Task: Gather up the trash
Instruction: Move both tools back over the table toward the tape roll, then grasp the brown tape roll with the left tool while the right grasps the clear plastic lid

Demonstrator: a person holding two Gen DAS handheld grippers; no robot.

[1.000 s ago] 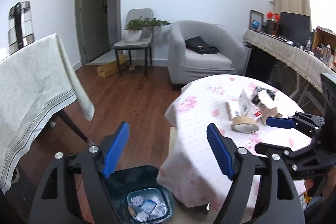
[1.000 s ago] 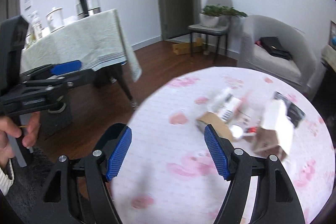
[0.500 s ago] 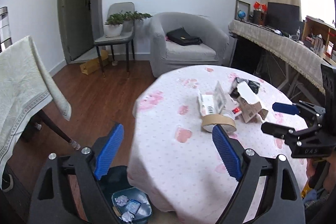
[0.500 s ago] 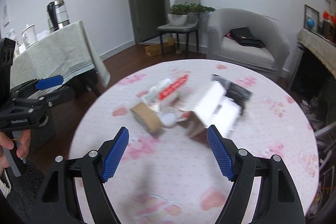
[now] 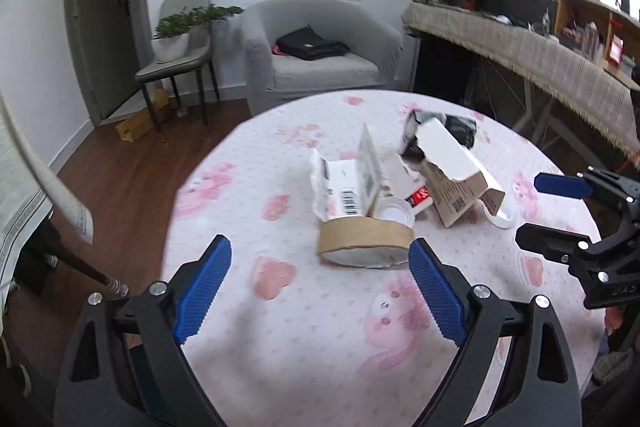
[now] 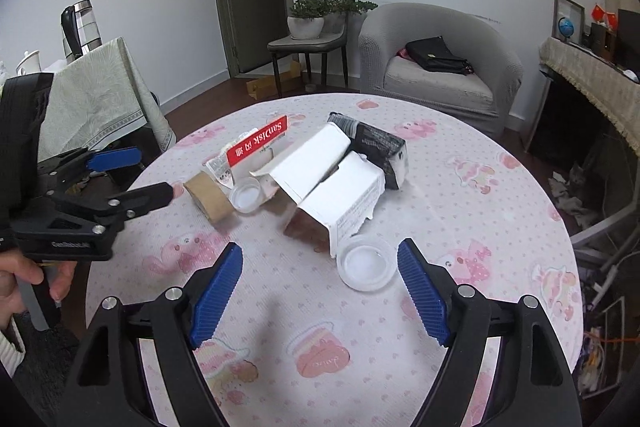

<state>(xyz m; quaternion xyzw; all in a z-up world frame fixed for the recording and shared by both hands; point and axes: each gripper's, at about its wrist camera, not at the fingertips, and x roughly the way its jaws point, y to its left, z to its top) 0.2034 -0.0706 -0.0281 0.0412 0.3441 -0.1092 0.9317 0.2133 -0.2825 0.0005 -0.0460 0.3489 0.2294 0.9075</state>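
A pile of trash lies on the round table with a pink-print cloth: a brown tape roll, torn white cartons, a red-and-white package, a black wrapper and clear plastic lids. My left gripper is open and empty, just short of the tape roll. My right gripper is open and empty, just short of the larger lid. Each gripper shows in the other's view, the right and the left.
A grey armchair with a black bag stands behind the table. A chair with a potted plant is by the door. A cloth-covered side table with a kettle stands at left. A long cluttered desk runs along the right.
Both grippers have swung from the floor side over the table toward the trash pile. The bin with crumpled paper has dropped out of the left wrist view. Both stay open.
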